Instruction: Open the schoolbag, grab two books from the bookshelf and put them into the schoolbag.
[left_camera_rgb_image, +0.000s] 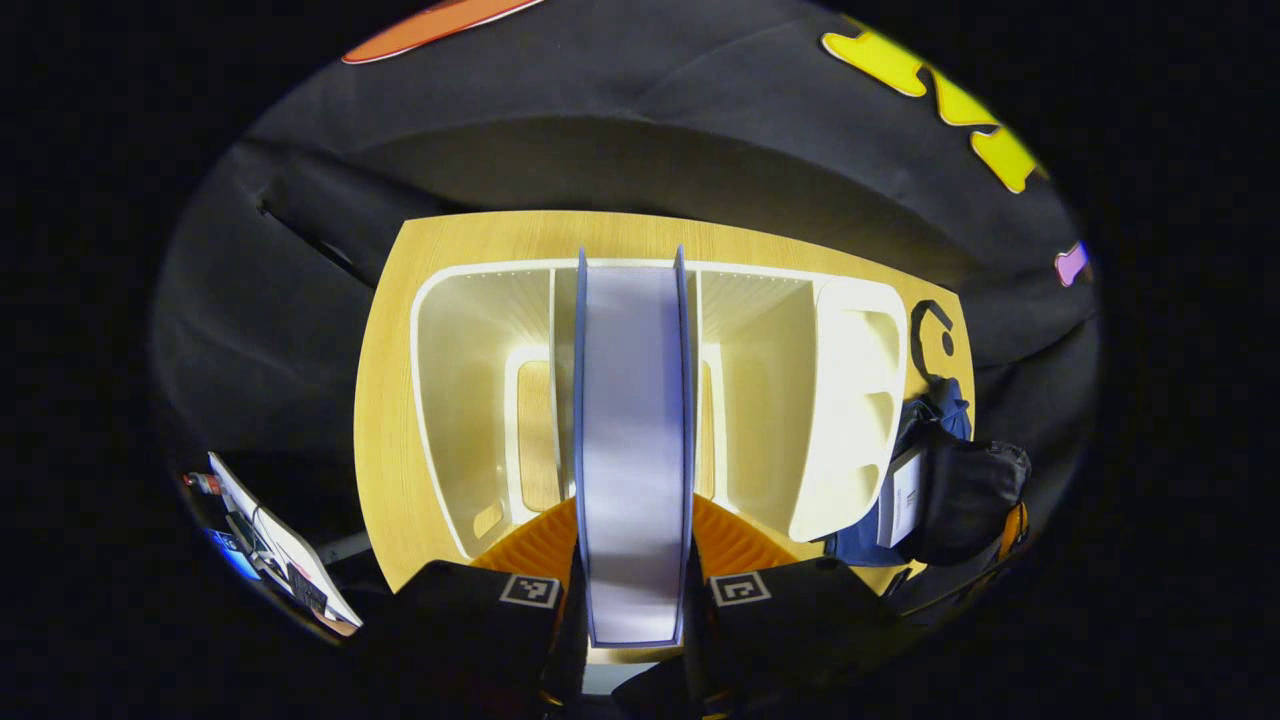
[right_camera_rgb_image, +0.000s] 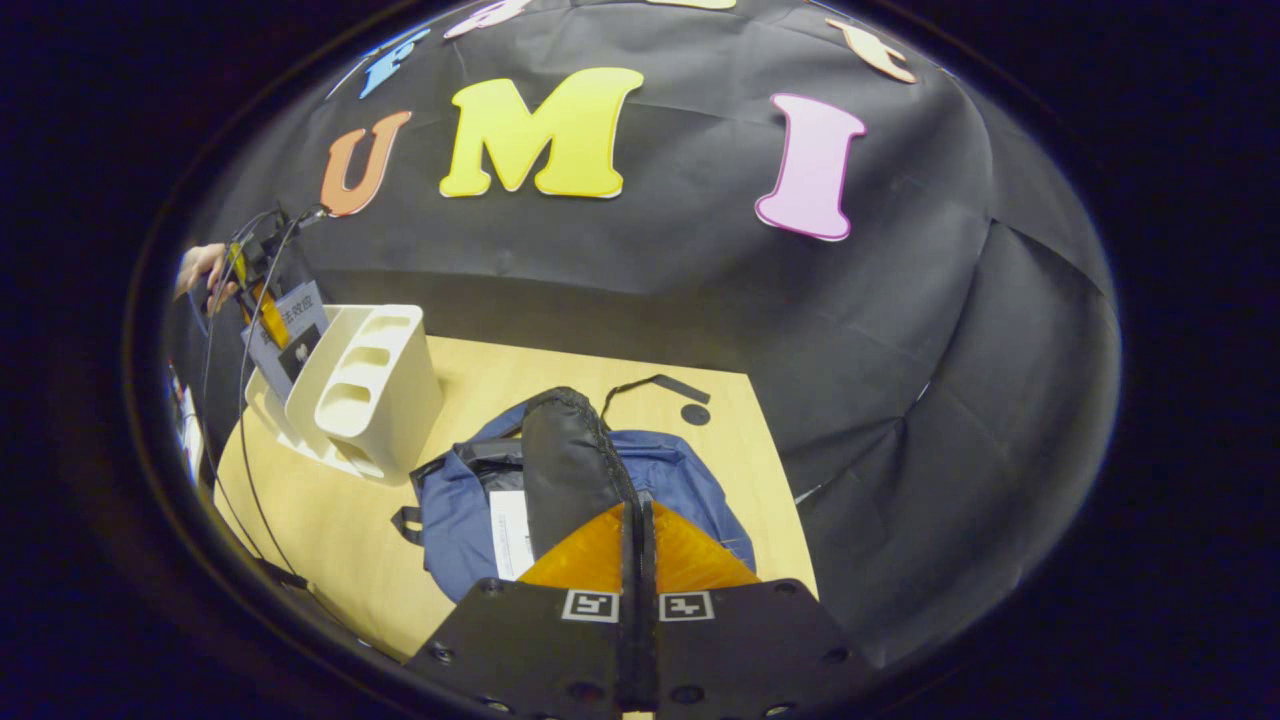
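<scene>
Schoolbag (right_camera_rgb_image: 660, 470) lies open on the table (right_camera_rgb_image: 330, 530) right of the shelf (right_camera_rgb_image: 365, 385), one white book (right_camera_rgb_image: 512, 535) already showing in its mouth. Left gripper (left_camera_rgb_image: 634, 590) is clamped on a second book (left_camera_rgb_image: 634, 440), held edge-up above the shelf, which looks emptied. Right gripper (right_camera_rgb_image: 637, 540) hovers over the bag, fingers together, holding nothing. Count: two books, one bag, one shelf. My guess at the risk: the book could catch on the bag's black flap (right_camera_rgb_image: 570, 460), or pivot in the pinch.
</scene>
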